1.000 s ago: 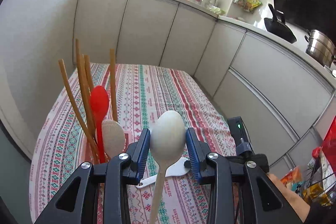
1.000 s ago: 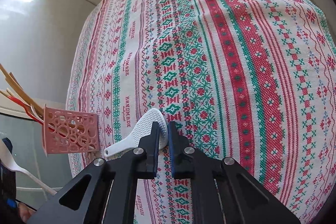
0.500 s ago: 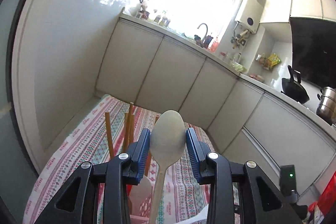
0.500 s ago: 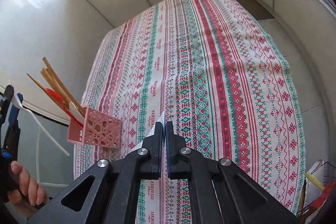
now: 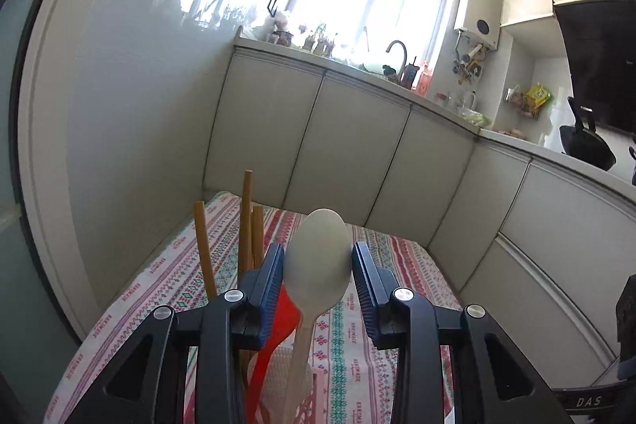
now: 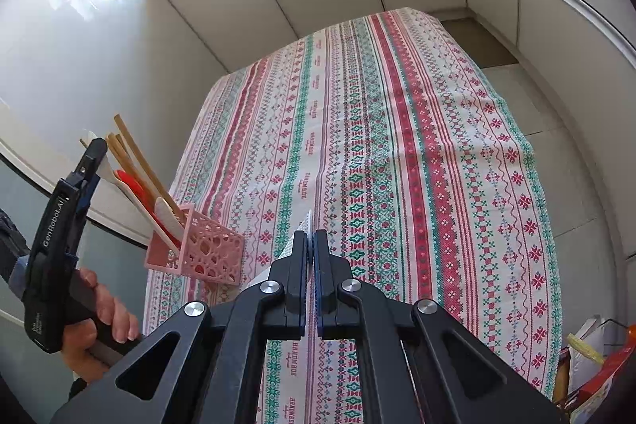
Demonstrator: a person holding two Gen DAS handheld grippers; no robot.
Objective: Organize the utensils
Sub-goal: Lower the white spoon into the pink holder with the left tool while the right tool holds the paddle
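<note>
A pale cream spoon (image 5: 318,257) sits bowl-up between the blue pads of the left gripper (image 5: 318,275), which is clamped on the bowl's 2 sides. Its long axis runs near upright, the handle dropping toward a pink lattice utensil basket (image 6: 206,251) below. In the right wrist view the basket stands at the near left edge of the table and holds wooden chopsticks (image 6: 135,157) leaning up and to the left, a red spoon (image 6: 131,181) and another pale spoon (image 6: 167,217). The left gripper's black body reads "GenRobot.AI" in white along its side, and a hand (image 6: 99,324) grips its handle.

The right gripper (image 6: 312,245) has its jaws pressed together on a thin white rice paddle (image 6: 306,225), seen edge-on, its dimpled blade poking up past the fingertips above the table.

The tablecloth (image 6: 397,146), striped in red, green and white cross-stitch patterns, repeats the word "HANDMADE" along its bands. A black device at the lower right of the left wrist view shows "DAS"
</note>
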